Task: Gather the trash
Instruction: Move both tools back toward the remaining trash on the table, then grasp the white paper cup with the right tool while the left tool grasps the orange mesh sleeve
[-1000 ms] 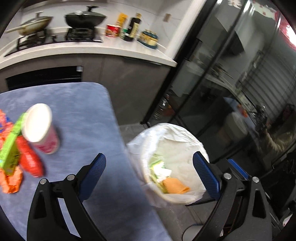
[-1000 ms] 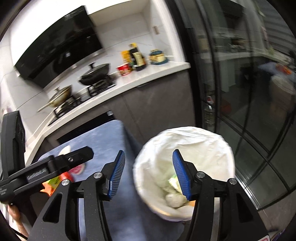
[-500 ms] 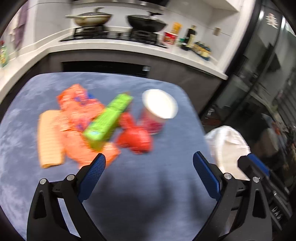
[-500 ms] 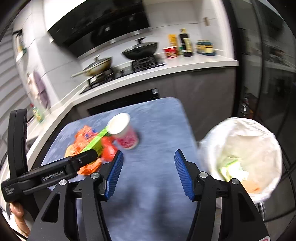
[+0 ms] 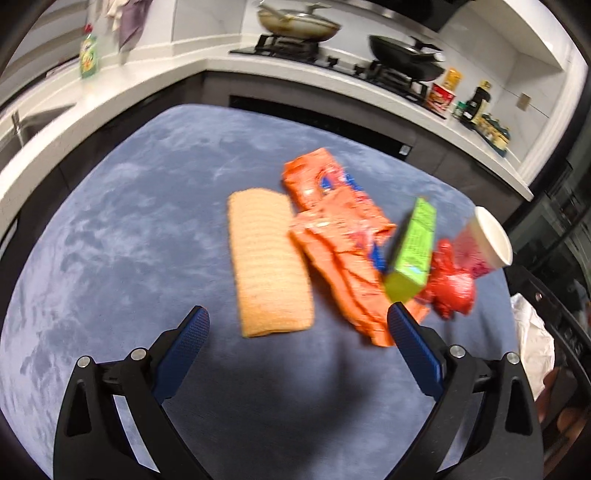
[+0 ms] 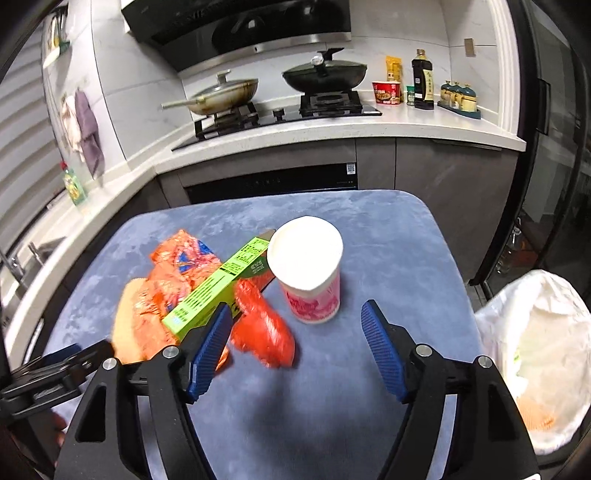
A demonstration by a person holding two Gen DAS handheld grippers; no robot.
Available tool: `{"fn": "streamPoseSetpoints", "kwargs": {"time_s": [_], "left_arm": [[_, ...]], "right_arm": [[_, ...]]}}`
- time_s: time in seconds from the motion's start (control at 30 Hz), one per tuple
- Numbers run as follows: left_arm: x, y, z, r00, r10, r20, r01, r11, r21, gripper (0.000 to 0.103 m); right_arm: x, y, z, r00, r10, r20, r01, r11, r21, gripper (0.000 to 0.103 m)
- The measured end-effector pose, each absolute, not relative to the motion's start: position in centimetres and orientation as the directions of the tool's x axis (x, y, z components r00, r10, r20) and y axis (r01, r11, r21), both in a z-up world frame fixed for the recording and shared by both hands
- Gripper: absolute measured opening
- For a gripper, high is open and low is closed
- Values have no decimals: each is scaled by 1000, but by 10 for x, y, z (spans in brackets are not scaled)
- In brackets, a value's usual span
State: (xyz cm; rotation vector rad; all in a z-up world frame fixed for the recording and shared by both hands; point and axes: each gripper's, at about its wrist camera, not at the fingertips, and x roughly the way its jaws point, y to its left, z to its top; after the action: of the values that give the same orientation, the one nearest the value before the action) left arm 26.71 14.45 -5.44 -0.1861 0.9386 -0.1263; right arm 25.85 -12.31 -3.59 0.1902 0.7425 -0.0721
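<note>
Domestic kitchen — gas hob (image 6: 291, 110) carrying two lidded pans (image 6: 325, 75), range hood (image 6: 240, 22) above, white worktop (image 6: 369, 129), sauce bottle (image 6: 423, 79) — built-in oven (image 6: 269, 182) below.

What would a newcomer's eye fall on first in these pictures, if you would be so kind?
Probably the bright litter heaped mid-table on the blue cloth: orange wrappers, a green box lying across them, a crumpled red wrapper, and an upright pink-and-white cup at the heap's right. Next, the white-lined trash bin beside the table's right edge, already holding scraps. Both the left gripper and right gripper hover open and empty.
</note>
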Motion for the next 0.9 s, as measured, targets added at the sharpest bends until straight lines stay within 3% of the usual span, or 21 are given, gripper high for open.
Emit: {"fn": "streamPoseSetpoints", "kwargs": {"time_s": [0.53,0.6,0.67,0.77,0.9], "left_arm": [[302,153,-97,556,-137,-820,4,987,-163,93],[304,150,-98,563,-129,-816,17,989,-144,92],[304,149,-97,572,-127,-810,21,990,-140,90],[304,148,-96,578,-147,-803,41,988,-151,75],[303,144,-93,568,-190,-801,82,981,-175,46]], "right_arm": [[323,-113,-72,711,-73,-699,151,987,51,70],[326,-114,-74,708,-76,-702,155,987,49,67],[327,-116,-76,705,-83,-704,163,985,48,52],[325,-121,-77,706,-76,-704,173,983,68,49],[314,-129,-74,718,-63,-693,186,977,104,48]]}}
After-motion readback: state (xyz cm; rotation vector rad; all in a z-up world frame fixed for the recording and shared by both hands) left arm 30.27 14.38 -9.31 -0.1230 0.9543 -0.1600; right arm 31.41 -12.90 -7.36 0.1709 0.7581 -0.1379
